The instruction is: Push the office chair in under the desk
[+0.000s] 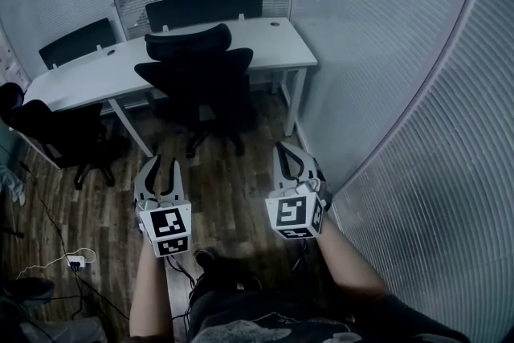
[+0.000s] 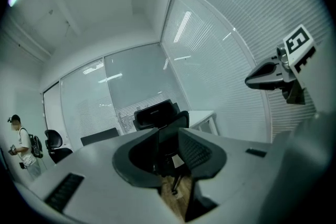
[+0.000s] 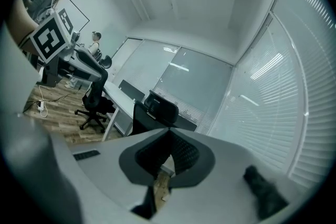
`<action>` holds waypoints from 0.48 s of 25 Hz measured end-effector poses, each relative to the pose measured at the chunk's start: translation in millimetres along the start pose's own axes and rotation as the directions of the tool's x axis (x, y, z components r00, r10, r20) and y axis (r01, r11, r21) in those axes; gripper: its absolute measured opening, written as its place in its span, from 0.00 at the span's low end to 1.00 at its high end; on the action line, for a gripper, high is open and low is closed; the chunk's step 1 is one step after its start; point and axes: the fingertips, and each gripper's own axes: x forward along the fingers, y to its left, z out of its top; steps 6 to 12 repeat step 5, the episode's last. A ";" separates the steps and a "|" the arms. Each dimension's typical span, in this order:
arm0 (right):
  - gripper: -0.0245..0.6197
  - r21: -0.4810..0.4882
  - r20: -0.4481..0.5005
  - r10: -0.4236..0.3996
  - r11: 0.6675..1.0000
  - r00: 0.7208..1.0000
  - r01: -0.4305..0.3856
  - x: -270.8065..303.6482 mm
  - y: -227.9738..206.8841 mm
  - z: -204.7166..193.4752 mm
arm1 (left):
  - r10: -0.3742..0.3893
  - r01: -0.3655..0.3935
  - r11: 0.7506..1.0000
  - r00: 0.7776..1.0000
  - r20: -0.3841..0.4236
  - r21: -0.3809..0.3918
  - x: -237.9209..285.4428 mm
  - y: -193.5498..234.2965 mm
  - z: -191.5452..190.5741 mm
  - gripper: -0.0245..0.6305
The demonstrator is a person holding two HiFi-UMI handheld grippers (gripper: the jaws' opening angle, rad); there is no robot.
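A black office chair (image 1: 197, 80) stands on the wood floor with its back toward me and its seat partly under the white desk (image 1: 277, 44). Both grippers hang in the air short of it, touching nothing. My left gripper (image 1: 164, 165) is open a little, with only air in the narrow gap; through that gap the left gripper view shows the chair (image 2: 157, 115). My right gripper (image 1: 291, 153) is shut, its tips meeting (image 3: 168, 132), and the chair (image 3: 157, 107) rises just beyond them. Each gripper view catches the other gripper off to one side (image 2: 278, 73) (image 3: 79, 63).
A second black chair (image 1: 60, 132) stands at the desk's left end, and two more chair backs (image 1: 205, 8) show behind the desk. A blind-covered glass wall (image 1: 385, 92) closes the right side. A power strip with cables (image 1: 76, 259) lies on the floor at left. A person (image 2: 23, 147) stands far off.
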 end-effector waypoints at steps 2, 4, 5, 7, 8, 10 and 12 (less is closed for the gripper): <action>0.07 -0.004 -0.004 0.002 1.000 1.000 -0.002 0.4 -2.5 -2.5 | -0.004 0.004 1.000 1.000 0.002 0.010 3.8 -1.7 0.4 0.22; 0.07 -0.006 -0.007 0.005 1.000 1.000 -0.005 0.2 -4.7 -4.1 | -0.009 0.009 1.000 1.000 0.006 0.014 6.6 -3.5 2.1 0.22; 0.07 -0.007 -0.008 0.006 1.000 1.000 -0.006 0.0 -5.7 -4.7 | -0.012 0.011 1.000 1.000 0.009 0.015 7.8 -4.4 3.1 0.22; 0.07 -0.007 -0.008 0.006 1.000 1.000 -0.006 0.0 -5.7 -4.7 | -0.012 0.011 1.000 1.000 0.009 0.015 7.8 -4.4 3.1 0.22; 0.07 -0.007 -0.008 0.006 1.000 1.000 -0.006 0.0 -5.7 -4.7 | -0.012 0.011 1.000 1.000 0.009 0.015 7.8 -4.4 3.1 0.22; 0.07 -0.007 -0.008 0.006 1.000 1.000 -0.006 0.0 -5.7 -4.7 | -0.012 0.011 1.000 1.000 0.009 0.015 7.8 -4.4 3.1 0.22; 0.07 -0.007 -0.008 0.006 1.000 1.000 -0.006 0.0 -5.7 -4.7 | -0.012 0.011 1.000 1.000 0.009 0.015 7.8 -4.4 3.1 0.22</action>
